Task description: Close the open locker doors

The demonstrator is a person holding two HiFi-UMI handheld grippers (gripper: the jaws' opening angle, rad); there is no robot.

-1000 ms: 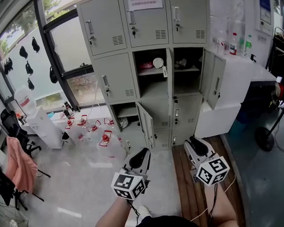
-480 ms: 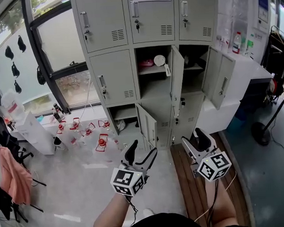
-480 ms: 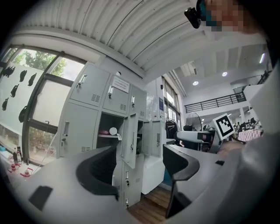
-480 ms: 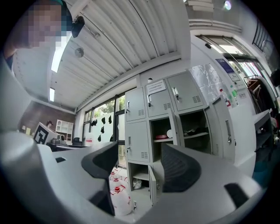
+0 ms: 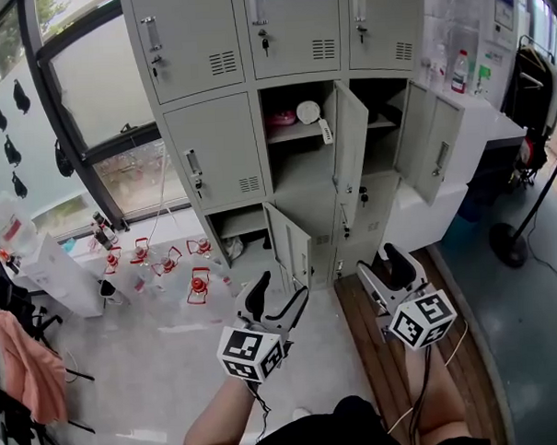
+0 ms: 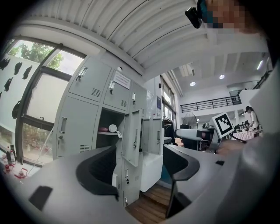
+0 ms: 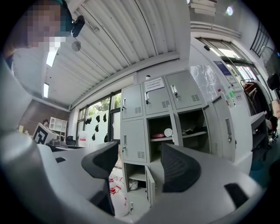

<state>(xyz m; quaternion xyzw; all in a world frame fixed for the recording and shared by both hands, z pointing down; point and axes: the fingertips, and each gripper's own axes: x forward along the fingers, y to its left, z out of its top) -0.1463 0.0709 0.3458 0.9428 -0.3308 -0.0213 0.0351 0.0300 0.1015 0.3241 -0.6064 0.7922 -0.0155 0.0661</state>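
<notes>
A grey bank of lockers point(image 5: 206, 45) stands ahead with three doors ajar: the centre door point(image 5: 348, 135) of the middle row, the right door point(image 5: 429, 141) of that row, and the bottom-left door point(image 5: 289, 246). Pink and white items lie on the open centre shelf point(image 5: 292, 119). My left gripper point(image 5: 277, 298) is open and empty, well short of the lockers. My right gripper point(image 5: 382, 268) is also open and empty, over the wooden floor strip. The left gripper view shows the centre door point(image 6: 132, 135) between its jaws; the right gripper view shows the bottom door point(image 7: 150, 186).
Several red-capped bottles point(image 5: 165, 263) stand on the floor left of the lockers. A white counter point(image 5: 473, 130) abuts the lockers at right, with a fan stand point(image 5: 510, 244) beyond. A wooden floor strip point(image 5: 376, 351) runs under the right gripper. A chair with pink cloth point(image 5: 27, 375) is far left.
Both grippers went from shut or nearly shut to wide open. The head view shifted a little so the lockers sit lower and nearer; the grippers stayed low in front.
</notes>
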